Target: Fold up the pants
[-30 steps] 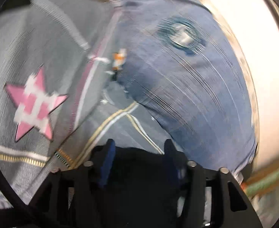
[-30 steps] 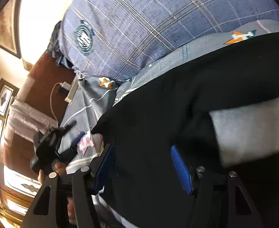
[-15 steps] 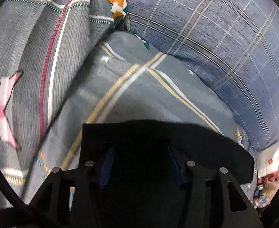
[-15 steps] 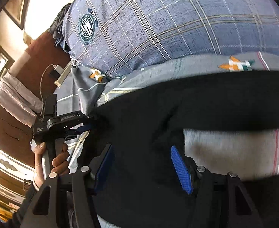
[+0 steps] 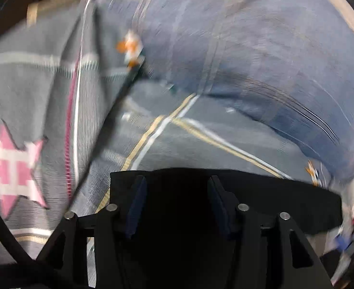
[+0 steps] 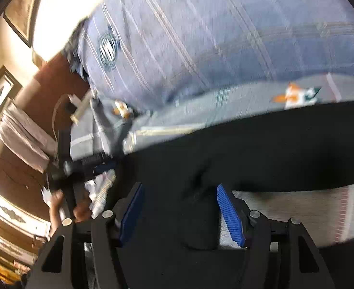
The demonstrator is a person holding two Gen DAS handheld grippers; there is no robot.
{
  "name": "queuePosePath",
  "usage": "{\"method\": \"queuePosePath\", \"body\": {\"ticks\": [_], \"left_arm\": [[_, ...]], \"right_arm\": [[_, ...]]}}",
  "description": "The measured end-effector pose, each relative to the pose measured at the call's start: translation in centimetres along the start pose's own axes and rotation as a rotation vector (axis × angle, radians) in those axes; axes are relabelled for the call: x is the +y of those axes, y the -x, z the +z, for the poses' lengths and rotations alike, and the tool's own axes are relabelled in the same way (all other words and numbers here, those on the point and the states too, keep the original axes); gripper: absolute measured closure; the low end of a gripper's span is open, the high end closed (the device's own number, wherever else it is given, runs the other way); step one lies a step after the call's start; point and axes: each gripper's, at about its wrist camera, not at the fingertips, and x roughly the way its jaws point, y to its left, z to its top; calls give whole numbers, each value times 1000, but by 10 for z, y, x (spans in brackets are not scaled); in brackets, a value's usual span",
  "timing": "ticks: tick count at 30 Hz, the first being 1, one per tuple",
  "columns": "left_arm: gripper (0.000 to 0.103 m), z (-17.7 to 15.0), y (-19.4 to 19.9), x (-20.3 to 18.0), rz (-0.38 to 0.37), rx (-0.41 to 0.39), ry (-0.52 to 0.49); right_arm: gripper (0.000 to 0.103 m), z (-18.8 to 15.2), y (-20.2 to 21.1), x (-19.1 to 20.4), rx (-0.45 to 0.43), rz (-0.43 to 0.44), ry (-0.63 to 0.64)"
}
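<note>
The black pants [image 6: 261, 149] lie spread flat on the bed [image 5: 44, 91], right under both grippers. The bed has a gray cover with thin stripes and star shapes.

In the left wrist view, the left gripper [image 5: 175, 187] points down at the pants. Its jaws are opening. Black cloth lies between the two blue pads [image 5: 136, 204], but the pads do not press on it. The edge of the pants runs across the bed just past the fingertips. A pink star [image 5: 15, 166] on the cover is off to the left side.

In the right wrist view, the right gripper [image 6: 179, 187] has its jaws wide apart. A small bump of black cloth sits between the pads and they do not squeeze it. A hand [image 6: 80, 210] holds the other gripper at the far left end of the pants.

Past the pants, a big blue checked pillow [image 6: 201, 36] lies at the far edge of the bed. It has a round badge [image 6: 107, 48] on it. The pictures are blurry.
</note>
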Motion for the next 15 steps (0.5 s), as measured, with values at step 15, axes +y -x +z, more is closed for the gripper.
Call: {"method": "queuePosePath", "body": {"ticks": [15], "left_arm": [[30, -148, 73, -31, -147, 3, 57]], "right_arm": [[30, -89, 84, -37, -60, -27, -165]]}}
